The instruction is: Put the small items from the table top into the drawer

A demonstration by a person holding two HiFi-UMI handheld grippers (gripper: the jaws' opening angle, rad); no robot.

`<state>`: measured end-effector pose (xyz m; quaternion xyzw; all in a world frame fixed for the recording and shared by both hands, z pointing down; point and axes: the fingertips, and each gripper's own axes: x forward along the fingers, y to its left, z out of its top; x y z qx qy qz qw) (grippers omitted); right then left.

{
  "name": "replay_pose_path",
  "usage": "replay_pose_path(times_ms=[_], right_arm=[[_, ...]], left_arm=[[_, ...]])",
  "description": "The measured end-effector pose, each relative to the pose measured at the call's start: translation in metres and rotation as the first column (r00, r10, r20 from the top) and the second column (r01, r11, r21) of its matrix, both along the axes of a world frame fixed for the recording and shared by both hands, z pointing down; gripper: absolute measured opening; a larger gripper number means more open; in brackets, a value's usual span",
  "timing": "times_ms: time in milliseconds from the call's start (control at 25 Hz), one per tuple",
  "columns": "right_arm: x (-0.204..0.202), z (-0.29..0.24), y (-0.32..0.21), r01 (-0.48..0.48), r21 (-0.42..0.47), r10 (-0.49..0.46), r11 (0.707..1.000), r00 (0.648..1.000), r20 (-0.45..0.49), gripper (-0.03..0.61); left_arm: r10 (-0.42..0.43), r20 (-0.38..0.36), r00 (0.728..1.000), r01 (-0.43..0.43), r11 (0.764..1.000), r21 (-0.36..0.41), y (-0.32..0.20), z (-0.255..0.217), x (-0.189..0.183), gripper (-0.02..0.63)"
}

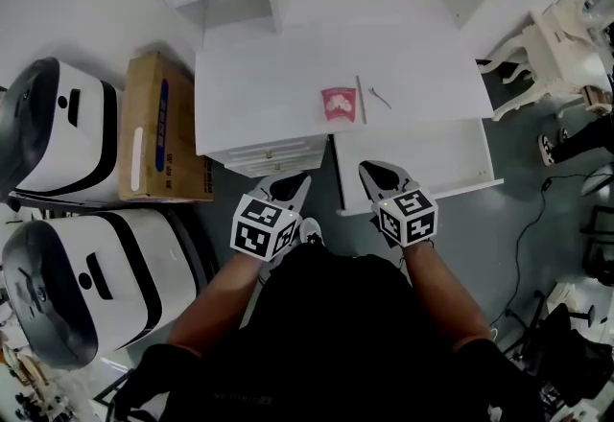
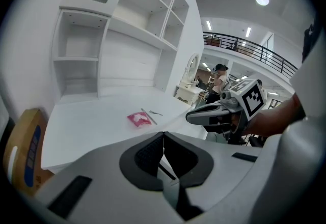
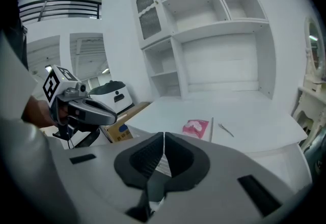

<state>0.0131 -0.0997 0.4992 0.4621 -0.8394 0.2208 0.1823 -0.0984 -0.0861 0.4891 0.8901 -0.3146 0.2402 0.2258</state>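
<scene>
- My left tongs and right tongs are both pinched shut and empty.
- The pink packet, thin stick and small pin lie close together near the table top front edge, above the open drawer.
- Risk: nipping the flat stick could skid it or the pin off that edge.
- Bare table top lies leftward, and the drawer juts beneath my right tongs.

Nearer than the table, the left gripper and right gripper are pale grey shells with black ribbed pads, each carrying a white cube of black square markers. The person wears a black top.
</scene>
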Motion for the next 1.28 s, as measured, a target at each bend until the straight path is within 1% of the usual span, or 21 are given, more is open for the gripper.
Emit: replay_pose_path(times_ms=[240, 400, 560, 640, 760, 880, 960, 1080, 1160, 1280], right_arm=[[-0.005, 0.019, -0.040, -0.013, 0.014, 0.015, 1.000, 0.994, -0.104, 0.029], [-0.003, 0.044, -0.062, 0.029, 0.004, -0.027, 1.000, 0.978, -0.205, 0.029], [0.005, 0.074, -0.083, 0.062, -0.034, -0.069, 0.998, 0.954, -0.291, 0.029], [0.006, 0.080, -0.094, 0.084, -0.030, -0.090, 0.996, 0.941, -0.327, 0.029], [0.006, 0.087, -0.109, 0.145, -0.018, -0.140, 0.989, 0.910, -0.390, 0.029], [0.005, 0.099, -0.124, 0.184, -0.032, -0.180, 0.982, 0.880, -0.439, 0.031], [0.005, 0.107, -0.134, 0.201, -0.048, -0.200, 0.979, 0.865, -0.460, 0.031], [0.002, 0.114, -0.148, 0.215, -0.064, -0.220, 0.974, 0.855, -0.471, 0.037], [-0.002, 0.119, -0.154, 0.234, -0.082, -0.244, 0.969, 0.843, -0.479, 0.070], [-0.009, 0.127, -0.162, 0.268, -0.098, -0.280, 0.958, 0.811, -0.513, 0.080]], left_arm=[[0.017, 0.007, 1.000, -0.017, 1.000, -0.024, -0.016, 0.014, -0.010, 0.011], [0.015, 0.012, 1.000, -0.015, 0.999, -0.039, -0.019, 0.021, -0.012, 0.011], [0.008, 0.020, 1.000, -0.007, 0.999, -0.043, -0.019, 0.025, -0.007, 0.011], [-0.011, 0.020, 1.000, 0.012, 0.999, -0.052, -0.018, 0.028, -0.005, 0.011], [-0.049, 0.024, 0.999, 0.050, 0.996, -0.068, -0.019, 0.031, -0.004, 0.011], [-0.073, 0.037, 0.997, 0.075, 0.996, -0.058, -0.026, 0.028, -0.005, 0.011], [-0.089, 0.049, 0.995, 0.091, 0.994, -0.054, -0.030, 0.027, -0.007, 0.011], [-0.121, 0.060, 0.991, 0.124, 0.991, -0.058, -0.033, 0.027, -0.013, 0.011], [-0.140, 0.061, 0.988, 0.144, 0.988, -0.063, -0.032, 0.027, -0.015, 0.011], [-0.168, 0.066, 0.984, 0.172, 0.982, -0.075, -0.031, 0.030, -0.020, 0.011]])
